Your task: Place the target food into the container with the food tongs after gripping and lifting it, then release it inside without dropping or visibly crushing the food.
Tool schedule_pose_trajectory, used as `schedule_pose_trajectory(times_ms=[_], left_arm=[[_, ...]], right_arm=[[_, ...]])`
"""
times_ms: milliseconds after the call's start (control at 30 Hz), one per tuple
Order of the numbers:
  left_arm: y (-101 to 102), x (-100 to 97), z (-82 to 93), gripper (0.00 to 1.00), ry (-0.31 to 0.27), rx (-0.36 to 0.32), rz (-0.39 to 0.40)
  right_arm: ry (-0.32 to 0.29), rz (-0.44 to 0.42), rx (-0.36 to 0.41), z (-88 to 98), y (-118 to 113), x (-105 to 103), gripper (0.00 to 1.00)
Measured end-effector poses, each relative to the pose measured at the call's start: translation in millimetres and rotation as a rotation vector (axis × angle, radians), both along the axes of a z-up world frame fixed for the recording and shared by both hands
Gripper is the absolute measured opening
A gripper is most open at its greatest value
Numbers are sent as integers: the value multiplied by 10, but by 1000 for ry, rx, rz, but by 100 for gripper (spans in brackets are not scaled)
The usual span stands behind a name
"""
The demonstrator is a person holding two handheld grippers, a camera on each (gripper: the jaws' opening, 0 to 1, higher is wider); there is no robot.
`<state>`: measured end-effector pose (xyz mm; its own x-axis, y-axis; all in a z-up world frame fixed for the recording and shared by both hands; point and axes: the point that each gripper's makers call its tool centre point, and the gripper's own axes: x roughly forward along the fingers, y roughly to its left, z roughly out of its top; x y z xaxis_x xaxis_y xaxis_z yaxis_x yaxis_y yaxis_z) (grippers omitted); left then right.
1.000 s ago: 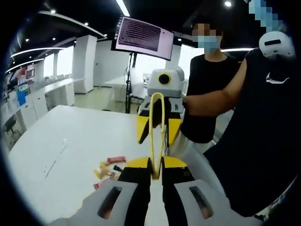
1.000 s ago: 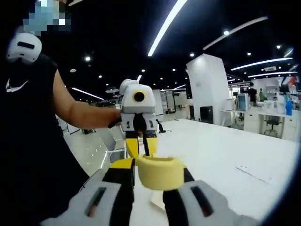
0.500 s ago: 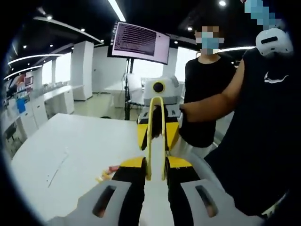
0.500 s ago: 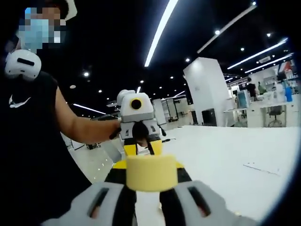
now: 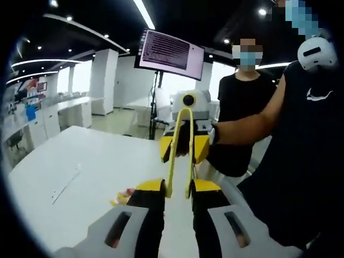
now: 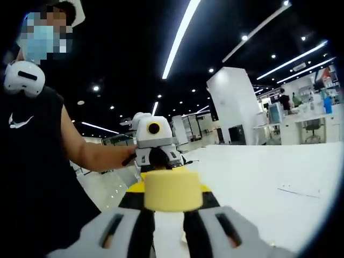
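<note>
My left gripper (image 5: 178, 188) is shut on the handle end of yellow food tongs (image 5: 180, 141), which rise upright from the jaws. Small wrapped snacks (image 5: 120, 197) lie on the white table (image 5: 80, 172), just left of my jaws and partly hidden by them. Facing me in the left gripper view, my right gripper (image 5: 184, 149) stands behind the tongs. In the right gripper view, my right gripper (image 6: 170, 211) is shut on a yellow round container (image 6: 172, 189), seen side-on above the table (image 6: 258, 177). Beyond it the left gripper (image 6: 155, 159) faces me.
A person in black (image 5: 301, 150) holds both grippers at the table's right edge; another person (image 5: 242, 107) stands behind. A monitor on a stand (image 5: 171, 51) is at the far end. A paper strip (image 5: 65, 183) lies on the table.
Both views have tipped upward, so the snacks sit lower behind my left jaws. The yellow container has turned from showing its open rim to side-on. Both grips are unchanged.
</note>
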<state>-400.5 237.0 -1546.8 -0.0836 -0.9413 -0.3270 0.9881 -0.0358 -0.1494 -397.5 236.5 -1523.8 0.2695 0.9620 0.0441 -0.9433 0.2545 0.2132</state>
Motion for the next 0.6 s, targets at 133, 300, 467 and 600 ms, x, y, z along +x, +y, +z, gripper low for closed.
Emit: schedule_pose_trajectory(times_ms=[133, 300, 467, 600], left_arm=[[-6, -49, 26, 2, -24, 6, -18], [-21, -63, 123, 1, -27, -19, -28], [-75, -98, 128, 1, -40, -2, -50], [-89, -131, 159, 1, -39, 3, -69]], right_arm=[[2, 21, -7, 20, 0, -30, 16], [-3, 46, -9, 65, 69, -65, 19], [6, 58, -11, 69, 131, -80, 22], [10, 72, 0, 102, 142, -111, 22]])
